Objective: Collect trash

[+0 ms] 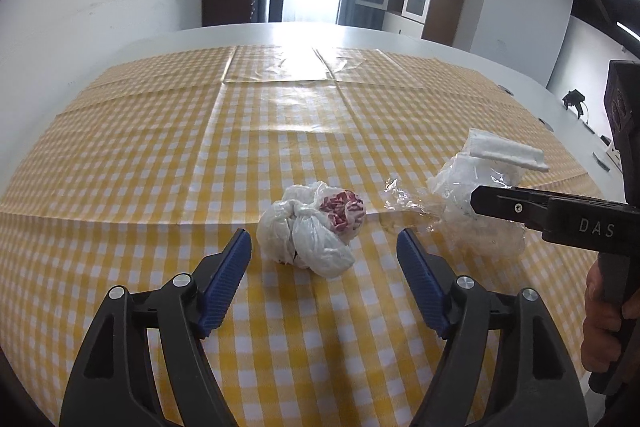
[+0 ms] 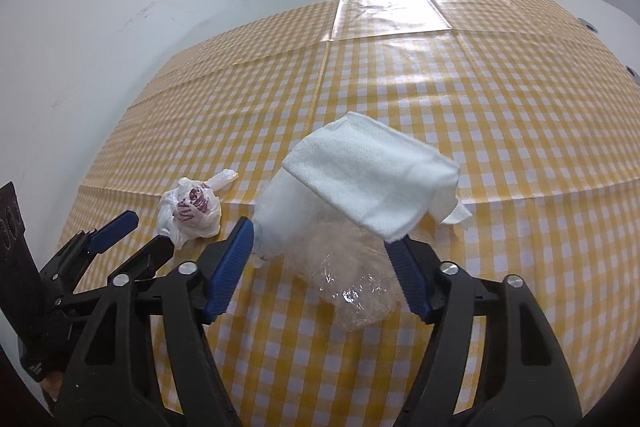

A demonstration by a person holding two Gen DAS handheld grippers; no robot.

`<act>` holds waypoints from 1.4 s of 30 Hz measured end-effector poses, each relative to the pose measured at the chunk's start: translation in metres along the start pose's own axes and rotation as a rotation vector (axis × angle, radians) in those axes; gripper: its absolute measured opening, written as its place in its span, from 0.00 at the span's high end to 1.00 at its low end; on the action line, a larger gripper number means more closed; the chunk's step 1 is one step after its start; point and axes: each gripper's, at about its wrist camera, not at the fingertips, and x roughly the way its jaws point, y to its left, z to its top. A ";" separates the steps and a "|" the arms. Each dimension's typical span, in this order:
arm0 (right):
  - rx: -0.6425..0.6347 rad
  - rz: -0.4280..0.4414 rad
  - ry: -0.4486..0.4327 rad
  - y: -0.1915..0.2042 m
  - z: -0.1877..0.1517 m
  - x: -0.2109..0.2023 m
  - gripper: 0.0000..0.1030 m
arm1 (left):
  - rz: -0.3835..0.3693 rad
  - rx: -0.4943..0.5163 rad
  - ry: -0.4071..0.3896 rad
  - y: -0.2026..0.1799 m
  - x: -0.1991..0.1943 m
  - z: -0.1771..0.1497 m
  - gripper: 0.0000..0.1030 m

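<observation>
A surface (image 1: pixel 132 147) covered in a yellow-and-white checked cloth carries two pieces of trash. The clear plastic wrap (image 2: pixel 356 287) with a folded white tissue (image 2: pixel 372 183) on top lies between the spread fingers of the right tool (image 2: pixel 324 259) (open, gripping nothing). Just to its left, a knotted white plastic bag (image 1: pixel 312 227) with red print sits before the left tool (image 1: pixel 324 259), also open.

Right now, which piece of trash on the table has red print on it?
The knotted white plastic bag, lying in front of the open left gripper. The clear crumpled plastic and the white napkin on it have no print.
</observation>
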 end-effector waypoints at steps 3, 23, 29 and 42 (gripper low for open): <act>-0.004 0.005 0.011 0.001 0.004 0.005 0.64 | -0.011 0.012 0.019 -0.002 0.012 0.006 0.33; 0.007 0.122 -0.081 -0.006 0.009 -0.051 0.76 | -0.055 -0.051 -0.067 -0.005 -0.040 0.008 0.90; 0.046 0.105 -0.002 -0.021 -0.016 -0.041 0.59 | -0.046 -0.058 -0.050 -0.011 -0.044 -0.009 0.90; 0.033 0.045 -0.029 -0.030 -0.015 -0.046 0.54 | -0.045 -0.054 -0.045 -0.012 -0.041 -0.014 0.89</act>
